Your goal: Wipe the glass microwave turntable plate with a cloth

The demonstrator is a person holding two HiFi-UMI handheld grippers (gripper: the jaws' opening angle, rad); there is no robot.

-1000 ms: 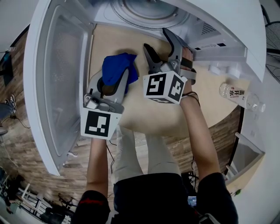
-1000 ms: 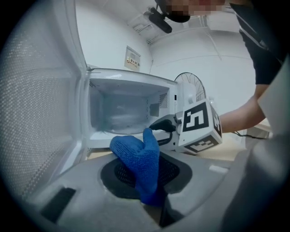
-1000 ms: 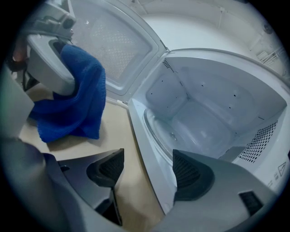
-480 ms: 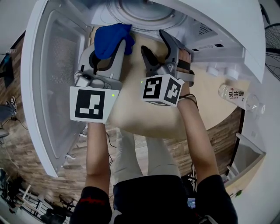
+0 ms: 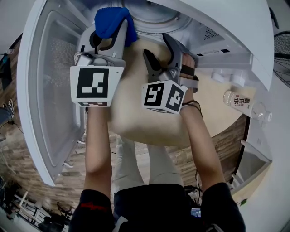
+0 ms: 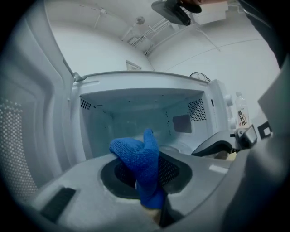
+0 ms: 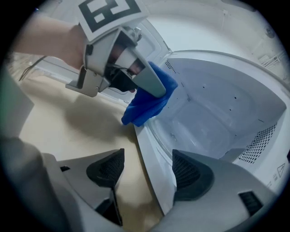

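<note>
Microwave [image 5: 235,27]: stands on the tabletop [image 5: 149,118], with its door [image 5: 50,81] swung fully open to the left, which leaves the cavity free to reach into.

Turntable plate [image 5: 156,13]: glass, seated on the floor of the microwave cavity, with ringed surface visible. It has not been lifted out, so the wiping is evidently meant to be done in place.

Cloth [image 5: 113,20]: blue knit, bunched. It sits at the mouth of the microwave, over the front lip and just short of the plate's near rim. No view shows whether it touches the glass.

Left claw [image 5: 110,34]: clamped on the lower end of the cloth, with the loose bulk standing beyond the tips. This hold puts a soft pad forward for rubbing. It points into the cavity.

Right claw [image 5: 157,47]: jaws apart with nothing between them, in front of the microwave's sill and beside the left claw. It is probably kept there in reserve to steady the plate or the oven.

Bottle [image 5: 240,102]: clear, lying on the tabletop to the right of the microwave, well apart from the work.

Stage, as judged: approach made, wipe not yet begun.
</note>
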